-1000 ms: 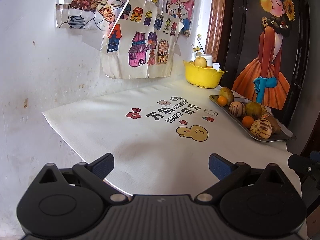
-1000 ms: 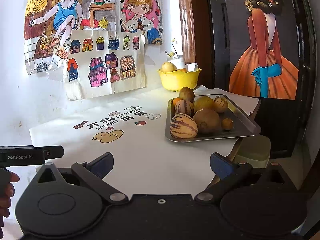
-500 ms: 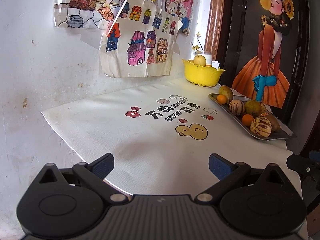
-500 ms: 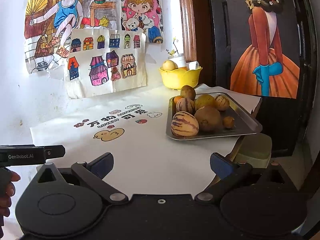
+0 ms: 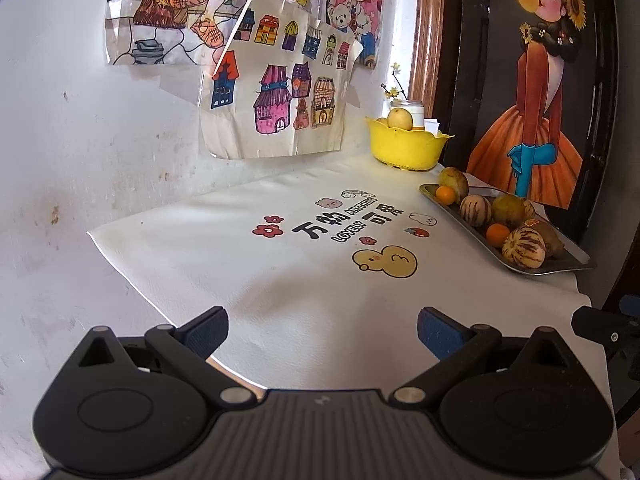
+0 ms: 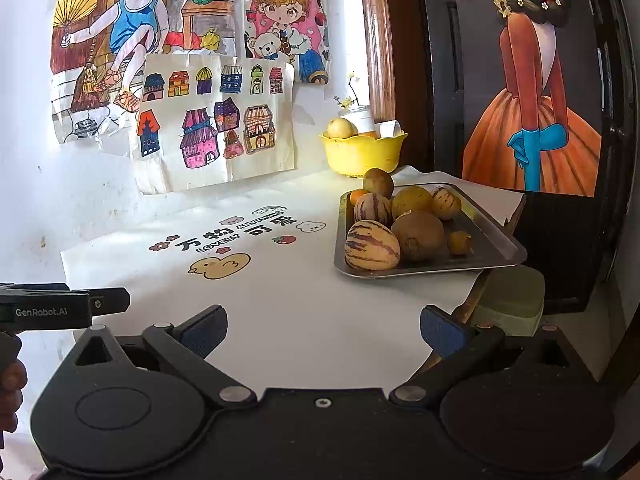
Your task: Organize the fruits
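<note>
A metal tray (image 6: 496, 242) at the table's right edge holds several fruits: striped melons (image 6: 372, 245), a brown round fruit (image 6: 418, 235), yellow fruits and small oranges (image 6: 459, 242). It also shows in the left wrist view (image 5: 560, 266). A yellow bowl (image 6: 362, 154) with a pale fruit (image 6: 340, 128) stands behind the tray by the wall; it shows in the left wrist view too (image 5: 404, 148). My left gripper (image 5: 322, 330) is open and empty over the near mat. My right gripper (image 6: 322, 330) is open and empty, short of the tray.
A white mat (image 5: 248, 264) with a duck print (image 5: 386, 261) covers the table. Children's drawings (image 6: 216, 116) hang on the wall behind. A dark painted door panel (image 6: 532, 92) stands at the right. A green stool (image 6: 510, 294) sits below the table's right edge.
Both grippers have drifted slightly forward and the views have shifted a little. Both stay open and empty. The fruits have not moved.
</note>
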A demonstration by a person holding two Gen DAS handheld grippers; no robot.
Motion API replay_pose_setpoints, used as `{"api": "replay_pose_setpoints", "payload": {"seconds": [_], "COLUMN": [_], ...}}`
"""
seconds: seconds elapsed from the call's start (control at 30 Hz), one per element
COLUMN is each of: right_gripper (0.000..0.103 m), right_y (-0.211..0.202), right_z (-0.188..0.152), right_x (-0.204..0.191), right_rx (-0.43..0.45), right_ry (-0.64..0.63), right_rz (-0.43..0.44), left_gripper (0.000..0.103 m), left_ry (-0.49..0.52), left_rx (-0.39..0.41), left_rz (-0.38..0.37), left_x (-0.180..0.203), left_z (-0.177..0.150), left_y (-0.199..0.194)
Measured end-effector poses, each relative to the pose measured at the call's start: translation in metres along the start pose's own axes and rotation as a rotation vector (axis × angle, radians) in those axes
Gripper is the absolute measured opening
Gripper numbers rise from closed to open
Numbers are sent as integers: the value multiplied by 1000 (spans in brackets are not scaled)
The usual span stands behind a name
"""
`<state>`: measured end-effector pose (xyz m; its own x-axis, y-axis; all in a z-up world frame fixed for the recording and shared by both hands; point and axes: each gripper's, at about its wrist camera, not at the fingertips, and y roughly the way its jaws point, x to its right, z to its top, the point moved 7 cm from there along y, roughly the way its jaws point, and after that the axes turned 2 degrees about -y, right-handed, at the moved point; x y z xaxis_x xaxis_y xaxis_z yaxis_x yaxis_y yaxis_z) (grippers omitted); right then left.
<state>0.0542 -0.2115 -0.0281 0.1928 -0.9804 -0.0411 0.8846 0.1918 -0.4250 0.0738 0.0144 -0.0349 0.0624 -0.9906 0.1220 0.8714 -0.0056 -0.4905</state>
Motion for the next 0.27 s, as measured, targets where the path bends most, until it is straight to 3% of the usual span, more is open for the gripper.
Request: {"api": "replay_pose_setpoints", "payload": {"seconds": [0.27], "right_gripper": [102], "right_y": [0], "right_z": [0], "right_x": [-1], "right_rx": [0], "right_ry": [0], "right_rz": [-1], "left_gripper": [103], "left_ry": [22], "left_rx": [5], "left_rz": [17], "left_x": [0], "left_z": [0], "left_y": [0]}}
